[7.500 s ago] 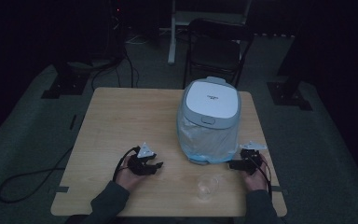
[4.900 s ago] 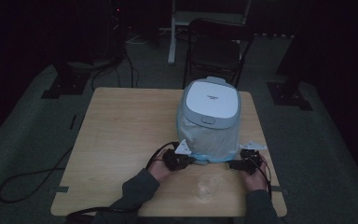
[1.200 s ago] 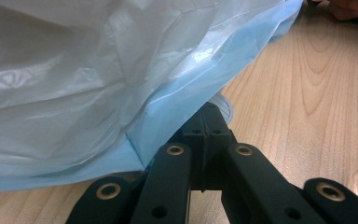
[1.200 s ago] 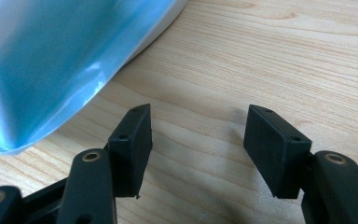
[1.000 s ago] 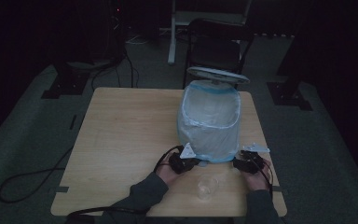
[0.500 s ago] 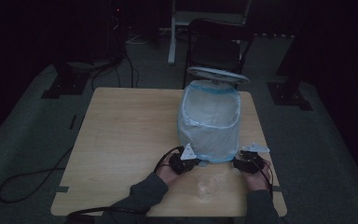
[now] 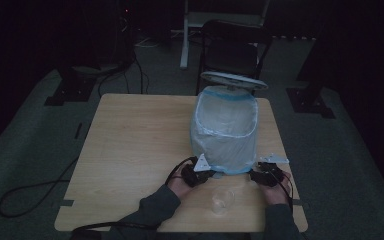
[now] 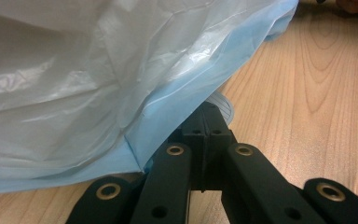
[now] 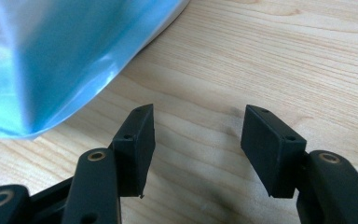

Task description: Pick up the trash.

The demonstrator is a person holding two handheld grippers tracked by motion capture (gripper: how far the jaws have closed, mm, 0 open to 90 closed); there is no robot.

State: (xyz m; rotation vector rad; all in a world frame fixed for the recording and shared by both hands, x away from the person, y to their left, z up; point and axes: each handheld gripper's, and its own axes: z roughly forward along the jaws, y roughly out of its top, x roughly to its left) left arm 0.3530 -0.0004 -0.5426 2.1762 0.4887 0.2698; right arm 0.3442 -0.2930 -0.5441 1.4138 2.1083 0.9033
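Presently: bin (image 7: 225, 127) at the tabletop's (image 7: 130, 150) far right, lid (image 7: 234, 80) up, bag fitted. Left gripper (image 8: 209, 123) fingers shut at the bin's base, beneath the bag's hem (nothing visibly gripped). Right gripper (image 9: 197, 135) fingers half open, empty. Remaining, probably: cup (image 7: 222, 200) into bin.

Bag (image 8: 98, 84) hides left tongs' (image 8: 208, 119) tips; pedal unseen.

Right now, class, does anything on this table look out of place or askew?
The bin's lid stands open. The blue bag liner drapes loosely outside the bin to the table. A clear cup sits near the table's front edge.
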